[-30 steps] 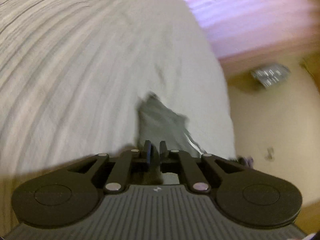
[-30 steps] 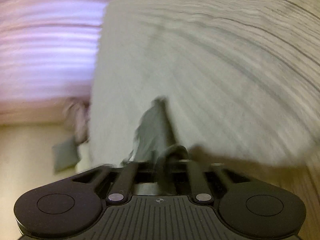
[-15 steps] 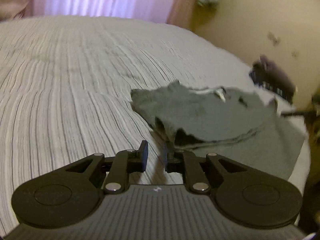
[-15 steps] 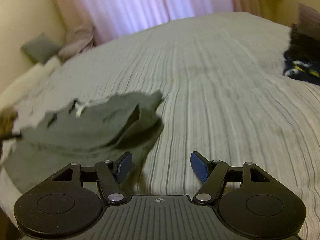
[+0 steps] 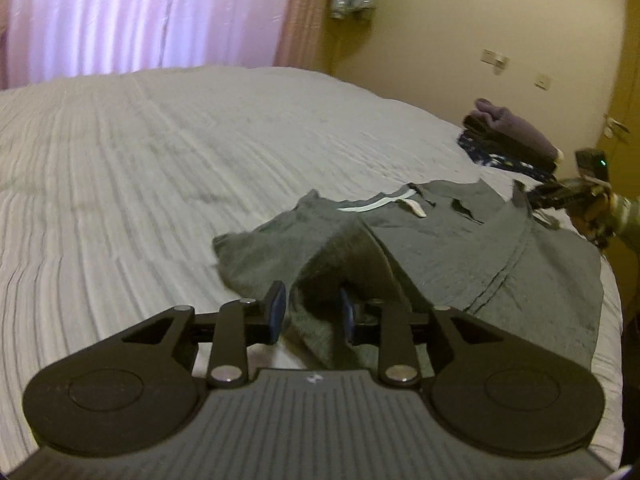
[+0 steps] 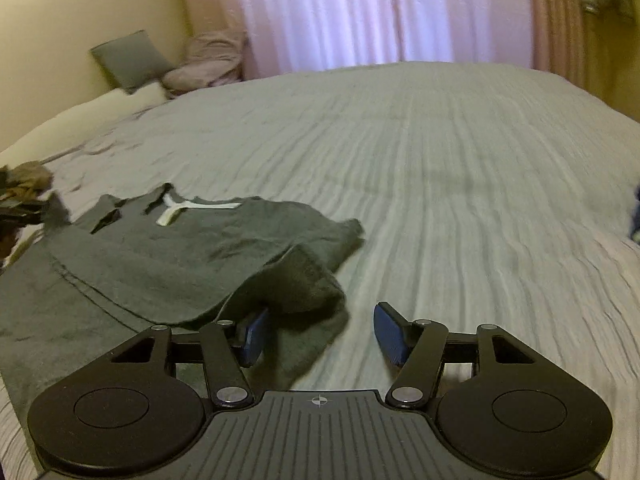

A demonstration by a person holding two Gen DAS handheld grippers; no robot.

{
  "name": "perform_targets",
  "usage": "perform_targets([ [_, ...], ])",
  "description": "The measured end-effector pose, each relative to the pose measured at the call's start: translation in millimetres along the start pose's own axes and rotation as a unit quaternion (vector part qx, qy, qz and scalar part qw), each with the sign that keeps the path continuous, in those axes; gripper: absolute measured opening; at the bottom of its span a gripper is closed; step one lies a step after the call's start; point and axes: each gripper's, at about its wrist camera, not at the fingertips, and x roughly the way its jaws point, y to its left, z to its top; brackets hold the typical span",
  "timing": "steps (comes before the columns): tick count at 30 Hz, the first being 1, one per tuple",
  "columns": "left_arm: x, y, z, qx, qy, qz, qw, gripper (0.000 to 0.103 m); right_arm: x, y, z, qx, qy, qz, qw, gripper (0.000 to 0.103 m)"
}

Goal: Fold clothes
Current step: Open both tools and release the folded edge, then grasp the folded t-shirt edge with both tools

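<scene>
A dark grey T-shirt [image 5: 460, 248] lies spread on the bed, white neck label up, its near sleeve folded over the body. It also shows in the right wrist view [image 6: 168, 264]. My left gripper [image 5: 310, 314] is open, its jaws either side of the loose sleeve fabric, with cloth draped over the right finger. My right gripper [image 6: 320, 334] is wide open at the other sleeve's edge, cloth over its left finger [image 6: 252, 336]. The right gripper also shows far right in the left wrist view [image 5: 576, 196], and the left gripper at the far left of the right wrist view [image 6: 20, 204].
The bed's striped grey-white cover [image 5: 140, 184] stretches far ahead [image 6: 460, 184]. A pile of dark clothes [image 5: 512, 140] sits at the bed's far right corner. Pillows and a crumpled blanket [image 6: 204, 64] lie by the wall. Pink curtains [image 6: 380, 12] hang behind.
Both grippers swung down from a blurred lifted motion, laid the shirt on the bed and opened; the jaws have let go of the cloth and widened further.
</scene>
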Motion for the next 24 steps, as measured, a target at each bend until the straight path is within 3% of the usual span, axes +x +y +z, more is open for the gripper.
perform_targets([
  [1,3,1,1,0.0,0.003,-0.011,0.9999,0.023,3,-1,2,-0.003,-0.001,0.006,1.0,0.06],
  [2,6,2,2,-0.003,0.007,-0.022,0.9997,0.005,6,-2,4,-0.006,-0.003,0.012,1.0,0.031],
  [3,8,4,3,-0.015,0.007,-0.025,0.9996,0.0,9,-4,6,0.0,-0.004,0.019,1.0,0.01],
  [4,11,8,3,-0.032,0.007,-0.023,0.9992,0.0,10,-10,7,0.031,-0.002,0.027,0.999,0.005],
  [9,17,34,-6,-0.156,0.005,0.001,0.9877,0.0,19,-36,5,0.17,-0.009,0.042,0.984,0.005],
  [13,10,35,-9,-0.19,-0.003,0.008,0.9817,0.0,16,-39,0,0.233,-0.017,0.04,0.971,0.005],
  [16,8,29,-3,-0.163,-0.008,0.007,0.9866,0.004,15,-30,6,0.195,-0.021,0.032,0.98,0.006],
  [19,14,24,1,-0.136,-0.005,0.007,0.9907,0.026,14,-22,10,0.16,-0.019,0.018,0.987,0.006],
  [21,20,24,2,-0.13,0.0,0.004,0.9915,0.025,13,-20,9,0.144,-0.018,0.012,0.989,0.006],
  [22,21,23,2,-0.125,0.003,-0.001,0.9922,0.017,12,-18,9,0.135,-0.021,0.009,0.991,0.006],
  [23,22,22,2,-0.118,0.005,-0.006,0.993,0.001,11,-16,9,0.126,-0.023,0.006,0.992,0.005],
  [24,21,20,2,-0.112,0.004,-0.009,0.9937,0.0,10,-13,8,0.115,-0.026,0.003,0.993,0.005],
])
